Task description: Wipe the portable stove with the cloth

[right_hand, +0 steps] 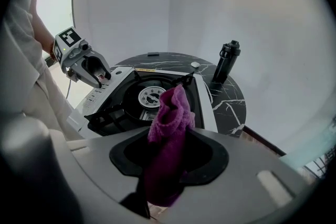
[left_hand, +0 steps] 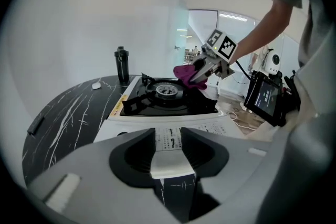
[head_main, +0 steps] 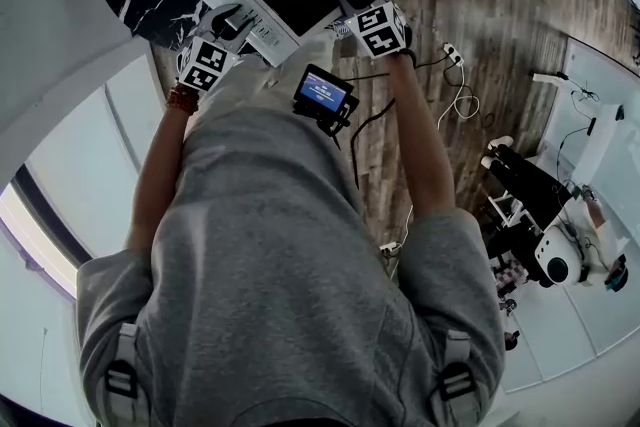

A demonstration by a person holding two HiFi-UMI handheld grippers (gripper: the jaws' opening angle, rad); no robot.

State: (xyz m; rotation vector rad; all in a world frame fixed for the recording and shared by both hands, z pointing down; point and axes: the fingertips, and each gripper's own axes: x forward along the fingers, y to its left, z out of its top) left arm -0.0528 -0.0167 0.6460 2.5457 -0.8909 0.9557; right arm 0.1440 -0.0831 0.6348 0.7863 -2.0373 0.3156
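Keep the right gripper [right_hand: 169, 143] clenched on the purple cloth [right_hand: 170, 110], bunched end poking out past the jaws, over the right side of the portable stove [right_hand: 118, 106] on the black marble table [left_hand: 63, 113]; cannot tell whether already touching the top. Lower that free end flat onto the black surface before dragging. Probably best to work round the burner head [right_hand: 151, 96] and the pan supports rather than across them, to avoid snagging the pile. Use the left gripper [left_hand: 168, 136], released, jaws apart with only the stove's front panel showing through the gap, to steady the front edge against sliding. Mind the black bottle [right_hand: 226, 60] standing behind the stove.

Cannot read the small print on the front panel, nor the yellow strip label [left_hand: 116, 105] along the stove's side. No brand legible anywhere. Likewise nothing readable on the blue screen [head_main: 322, 95] at the person's waist.
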